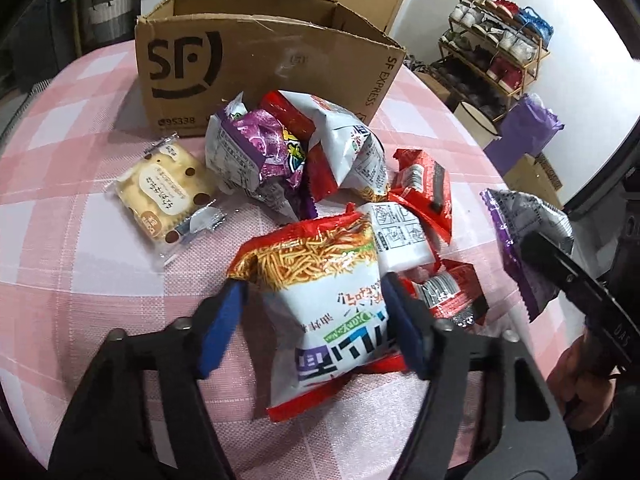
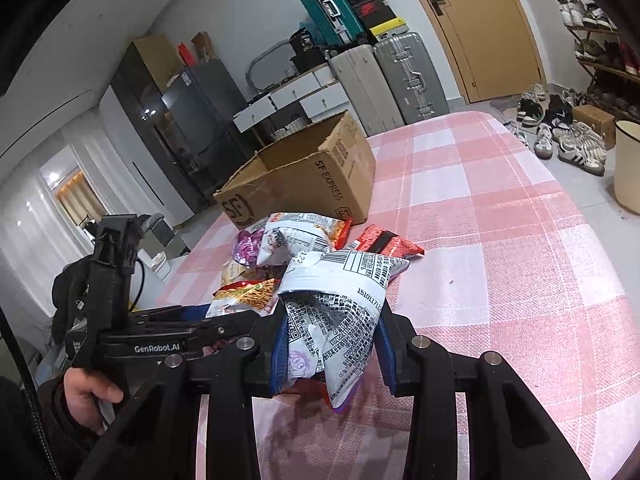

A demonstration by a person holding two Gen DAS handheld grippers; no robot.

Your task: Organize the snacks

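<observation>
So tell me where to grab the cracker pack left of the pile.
Grip the cracker pack across its flat body by the two long edges, coming from above. It lies flat and alone on the checked cloth, clear of the snack pile, and its crimped ends are thin and slippery.

A: What stands along the far wall?

B: White walls (image 2: 248, 12), a tan wooden door (image 2: 476, 28) at the right, and beside it two grey suitcases (image 2: 388, 84) with a teal suitcase (image 2: 332, 12) on top. Left of those, a dark glass-fronted cabinet (image 2: 188, 128).

A: And the floor?

B: Pale grey floor (image 2: 576, 184), shoes scattered near a shoe rack (image 1: 496, 48) at the right. A bright curtained window (image 2: 36, 216) glows at the far left.
</observation>
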